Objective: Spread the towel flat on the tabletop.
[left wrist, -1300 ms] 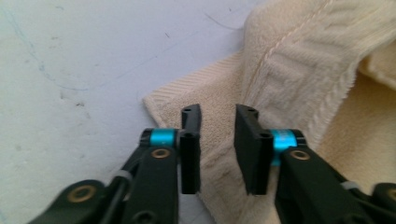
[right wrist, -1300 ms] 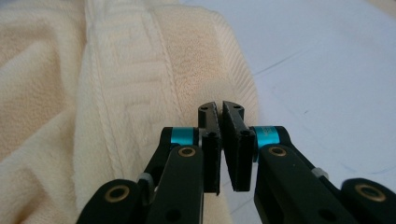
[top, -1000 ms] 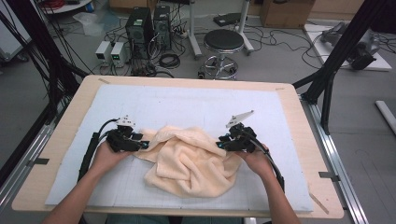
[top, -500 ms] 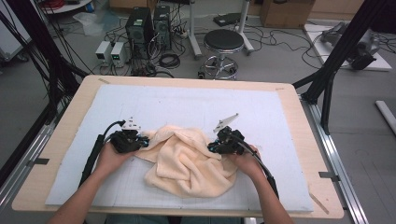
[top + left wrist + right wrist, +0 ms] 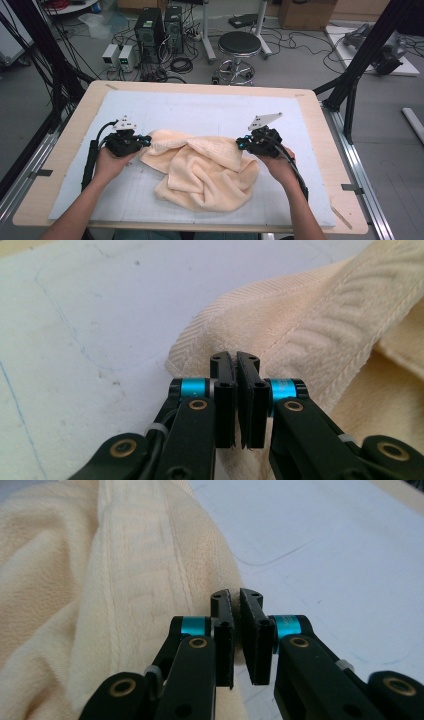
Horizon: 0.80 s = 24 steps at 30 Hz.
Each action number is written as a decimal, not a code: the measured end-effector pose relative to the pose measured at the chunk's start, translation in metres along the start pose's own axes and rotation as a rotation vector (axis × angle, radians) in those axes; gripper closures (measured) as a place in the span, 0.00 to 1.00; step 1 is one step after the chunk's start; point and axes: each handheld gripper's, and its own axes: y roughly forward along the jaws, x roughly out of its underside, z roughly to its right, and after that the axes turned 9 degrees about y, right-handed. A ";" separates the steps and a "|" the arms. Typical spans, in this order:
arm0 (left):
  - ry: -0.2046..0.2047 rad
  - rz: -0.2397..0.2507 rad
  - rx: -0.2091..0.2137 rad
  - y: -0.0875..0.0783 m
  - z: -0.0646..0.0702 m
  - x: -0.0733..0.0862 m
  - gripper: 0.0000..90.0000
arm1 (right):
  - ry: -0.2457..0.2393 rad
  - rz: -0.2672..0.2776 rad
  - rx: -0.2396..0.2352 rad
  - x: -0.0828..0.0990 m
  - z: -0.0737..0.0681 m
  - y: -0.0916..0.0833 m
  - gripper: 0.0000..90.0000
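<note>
Towel (image 5: 205,170) soft, limp, light: left gripper (image 5: 235,362) and right gripper (image 5: 236,600) have just clamped its hemmed edge, best purchase there.

The towel (image 5: 205,170) was soft cream terry cloth, its pile nubbly and matt, with a flatter woven herringbone band along the hem. The left gripper (image 5: 235,360) and right gripper (image 5: 236,596) had matt black plastic jaws, glossy blue anodised metal collars and brass-coloured rivets. The worktop (image 5: 70,150) was pale matt wood under a smooth white mat (image 5: 200,112) with faint lines.
</note>
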 end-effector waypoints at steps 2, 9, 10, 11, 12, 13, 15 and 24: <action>0.016 -0.010 0.003 -0.003 0.002 -0.002 0.96 | -0.010 0.004 -0.001 -0.003 -0.004 -0.005 0.94; 0.059 -0.041 0.036 -0.001 0.011 -0.005 0.96 | -0.037 -0.070 -0.036 0.003 -0.011 0.002 0.94; 0.057 -0.051 0.023 0.001 0.008 -0.008 0.96 | -0.040 -0.082 -0.028 0.003 -0.010 0.004 0.94; 0.052 -0.047 0.007 0.003 0.003 -0.011 0.96 | -0.032 -0.083 -0.027 0.002 -0.008 0.005 0.95; 0.035 -0.032 -0.017 0.005 -0.004 -0.018 0.96 | -0.037 -0.079 -0.013 -0.002 -0.003 0.005 0.95; 0.012 -0.011 -0.039 0.008 -0.015 -0.028 0.96 | -0.047 -0.080 0.016 -0.009 0.003 0.004 0.95; -0.006 0.036 -0.095 0.013 -0.040 -0.060 0.96 | -0.051 -0.043 0.074 -0.034 0.023 -0.002 0.96; -0.090 0.098 -0.149 0.034 -0.080 -0.120 0.66 | 0.105 0.077 0.210 -0.102 0.090 0.001 0.66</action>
